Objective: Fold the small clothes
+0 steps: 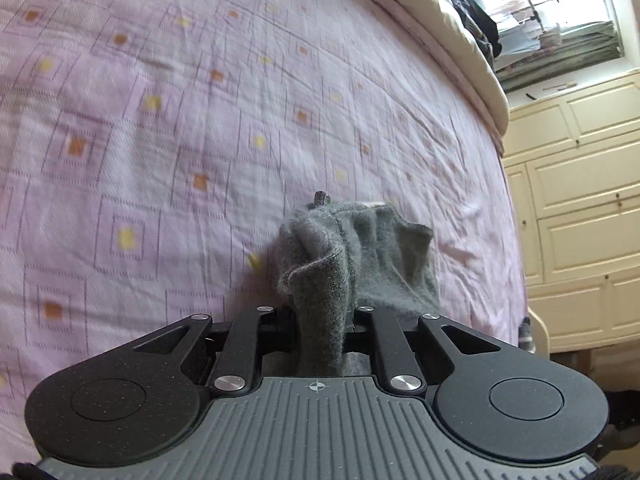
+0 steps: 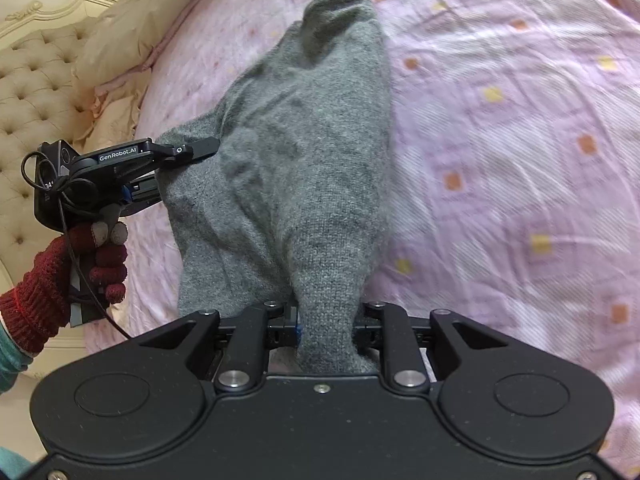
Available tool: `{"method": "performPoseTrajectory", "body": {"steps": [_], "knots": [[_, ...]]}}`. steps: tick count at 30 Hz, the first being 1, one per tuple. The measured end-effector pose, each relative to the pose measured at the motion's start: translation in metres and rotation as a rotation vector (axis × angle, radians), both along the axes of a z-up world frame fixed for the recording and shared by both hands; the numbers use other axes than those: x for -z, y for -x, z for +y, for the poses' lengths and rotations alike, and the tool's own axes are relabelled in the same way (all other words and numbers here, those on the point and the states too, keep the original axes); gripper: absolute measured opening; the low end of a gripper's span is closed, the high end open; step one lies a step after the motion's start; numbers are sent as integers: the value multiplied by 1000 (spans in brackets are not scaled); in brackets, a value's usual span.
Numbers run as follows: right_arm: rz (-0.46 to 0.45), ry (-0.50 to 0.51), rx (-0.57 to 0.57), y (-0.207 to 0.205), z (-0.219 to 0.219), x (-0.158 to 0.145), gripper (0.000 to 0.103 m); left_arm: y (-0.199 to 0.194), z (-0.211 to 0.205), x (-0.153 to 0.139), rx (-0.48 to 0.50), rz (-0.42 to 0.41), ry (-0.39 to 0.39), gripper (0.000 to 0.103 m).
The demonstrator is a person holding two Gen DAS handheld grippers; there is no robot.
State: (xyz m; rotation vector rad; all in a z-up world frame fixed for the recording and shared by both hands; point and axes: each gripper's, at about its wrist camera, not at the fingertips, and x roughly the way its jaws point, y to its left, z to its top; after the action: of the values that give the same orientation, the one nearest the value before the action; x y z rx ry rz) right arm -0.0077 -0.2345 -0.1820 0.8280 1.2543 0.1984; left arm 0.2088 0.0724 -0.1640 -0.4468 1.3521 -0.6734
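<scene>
Knitwear, grey, is the item being handled: a small grey garment (image 2: 304, 152) lies stretched over the pink patterned bedspread (image 2: 520, 160), gripped at two points. The right gripper (image 2: 326, 332) is clamped on a bunched edge of the cloth, which fills the gap between its jaws. The left gripper (image 1: 320, 320) is likewise closed on a fold of the same garment (image 1: 352, 256).

Only the right wrist view shows the garment's full spread, the left gripper (image 2: 188, 152) from the side biting into the far edge, the red-gloved hand (image 2: 100, 264) that holds it, and a tufted cream headboard (image 2: 36, 80) with a pillow (image 2: 132, 28).

Only the left wrist view shows the cream cabinets (image 1: 580, 200) beyond the bed edge and a bright window (image 1: 552, 12).
</scene>
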Motion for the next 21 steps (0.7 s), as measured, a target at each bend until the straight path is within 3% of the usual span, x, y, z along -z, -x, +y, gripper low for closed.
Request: {"method": "performPoseTrajectory", "body": {"steps": [3,5,6,10,12,14,21], "knots": [[19,25,16,-4,-2,10,42,14,-1,9,-2,-5,-48,18],[13,61,6,-4,-1,14,57,15,0,18,-12,-25,-107,23],[11,72,-12,-2,5,14,58,14,0,21,-23,-43,-127,23],[-35,95,-59,8,10,2,82,12,0,18,-43,-107,-141,24],[-66,113,-81,9,13,-8,83,15,-3,4,-63,-159,-206,38],[-96,144,-99,15,12,-17,87,24,-4,-15,-83,-242,-267,46],[-228,271,-138,24,4,-46,93,85,-17,-73,-6,-471,-297,53]]}}
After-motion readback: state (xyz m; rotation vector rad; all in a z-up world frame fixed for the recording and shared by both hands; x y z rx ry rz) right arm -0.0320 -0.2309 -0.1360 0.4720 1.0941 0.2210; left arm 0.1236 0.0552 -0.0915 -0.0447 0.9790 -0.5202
